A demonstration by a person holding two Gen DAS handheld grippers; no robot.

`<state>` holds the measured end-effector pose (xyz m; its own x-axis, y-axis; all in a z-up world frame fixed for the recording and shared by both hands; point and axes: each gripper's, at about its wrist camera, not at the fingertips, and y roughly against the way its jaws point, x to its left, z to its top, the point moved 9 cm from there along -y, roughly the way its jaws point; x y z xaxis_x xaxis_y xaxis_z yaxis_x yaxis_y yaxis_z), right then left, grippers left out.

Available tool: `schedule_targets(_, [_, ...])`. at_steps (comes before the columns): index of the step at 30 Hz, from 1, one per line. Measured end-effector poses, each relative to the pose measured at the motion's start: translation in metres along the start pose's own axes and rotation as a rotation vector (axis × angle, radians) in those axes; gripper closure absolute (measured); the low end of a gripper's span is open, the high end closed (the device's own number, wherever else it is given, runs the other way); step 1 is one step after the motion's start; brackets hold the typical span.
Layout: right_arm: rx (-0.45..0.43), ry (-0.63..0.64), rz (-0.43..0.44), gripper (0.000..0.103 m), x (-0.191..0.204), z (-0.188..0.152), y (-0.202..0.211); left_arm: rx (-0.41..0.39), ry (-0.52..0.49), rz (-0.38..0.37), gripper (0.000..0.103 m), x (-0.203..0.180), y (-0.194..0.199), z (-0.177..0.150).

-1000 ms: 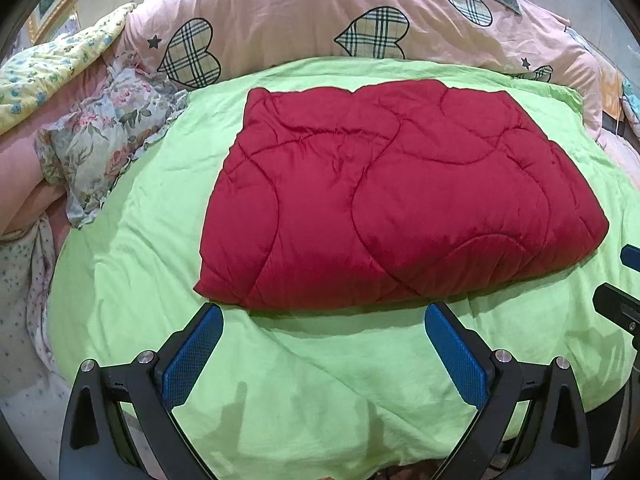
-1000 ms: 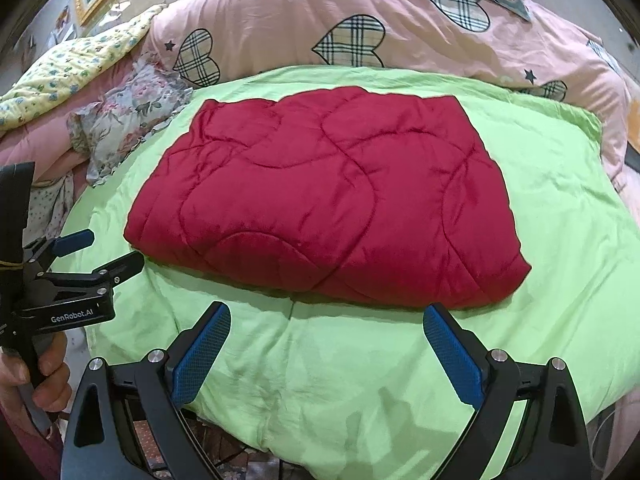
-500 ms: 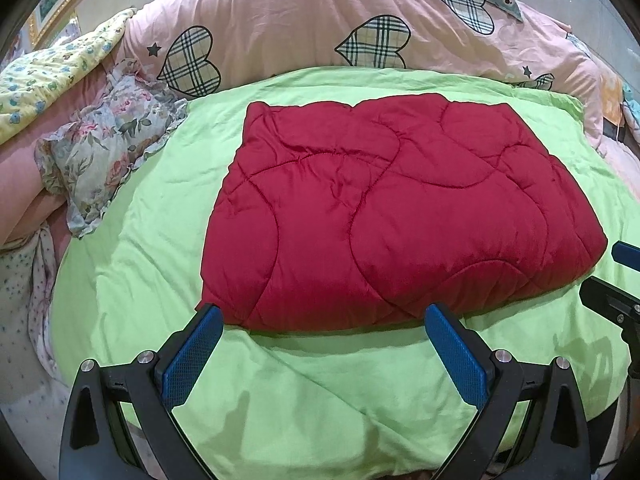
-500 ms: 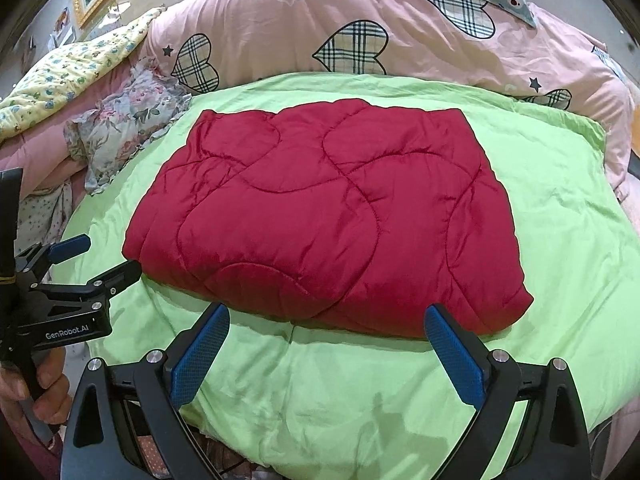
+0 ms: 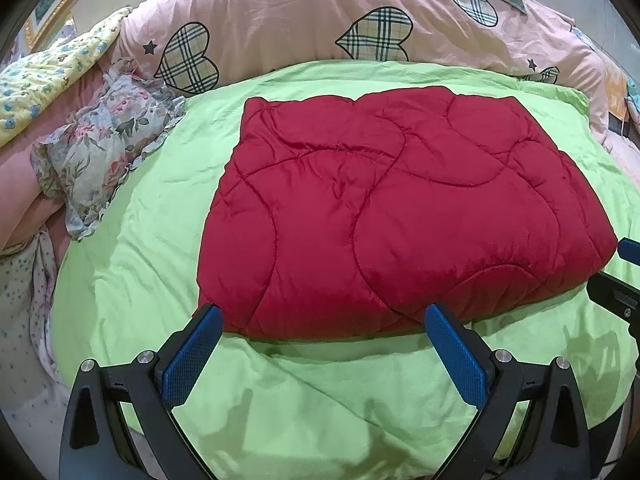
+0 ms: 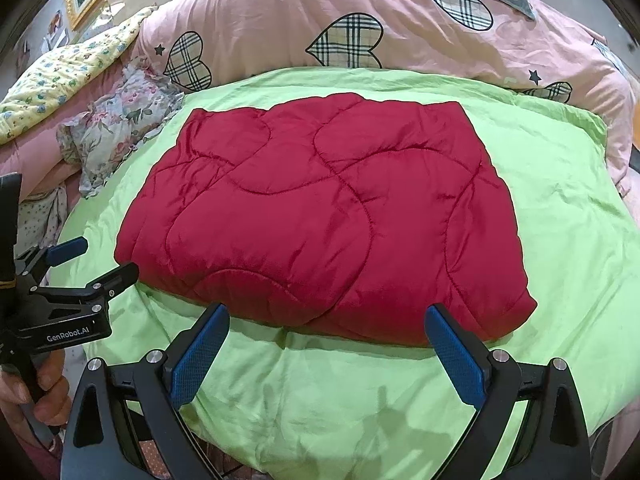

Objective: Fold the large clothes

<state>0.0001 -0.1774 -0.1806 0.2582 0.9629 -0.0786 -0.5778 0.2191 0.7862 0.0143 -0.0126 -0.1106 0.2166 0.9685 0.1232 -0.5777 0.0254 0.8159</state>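
Quilt: the puffy red quilted garment is lying folded on the lime-green bedspread — near edge facing me for gripping.
Jaws: my left gripper and right gripper are hovering spread wide, grasping nothing.

The red quilted garment is padded cloth with a faint satin sheen, its stitched curves puckering the surface. Under it, the green sheet is matt, soft, creased cotton-like fabric. At twelve o'clock the pink duvet looks matt and printed. At nine o'clock the floral pillow has a frilled cloth edge. The left gripper is matt black plastic with shiny metal screws; its pads are blue, finely textured rubber.
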Motion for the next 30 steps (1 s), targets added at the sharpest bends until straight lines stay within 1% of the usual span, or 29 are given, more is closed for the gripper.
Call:
schedule_targets(13, [-0.004,-0.008,0.005,0.004,-0.006,0.008,-0.002,0.006,0.002,0.005,0.001,0.001,-0.009,0.005])
schedule_targets(30, [0.012,-0.007,0.007,0.004,-0.007,0.014,-0.010,0.003,0.006,0.018,0.001,0.001,-0.019,0.013])
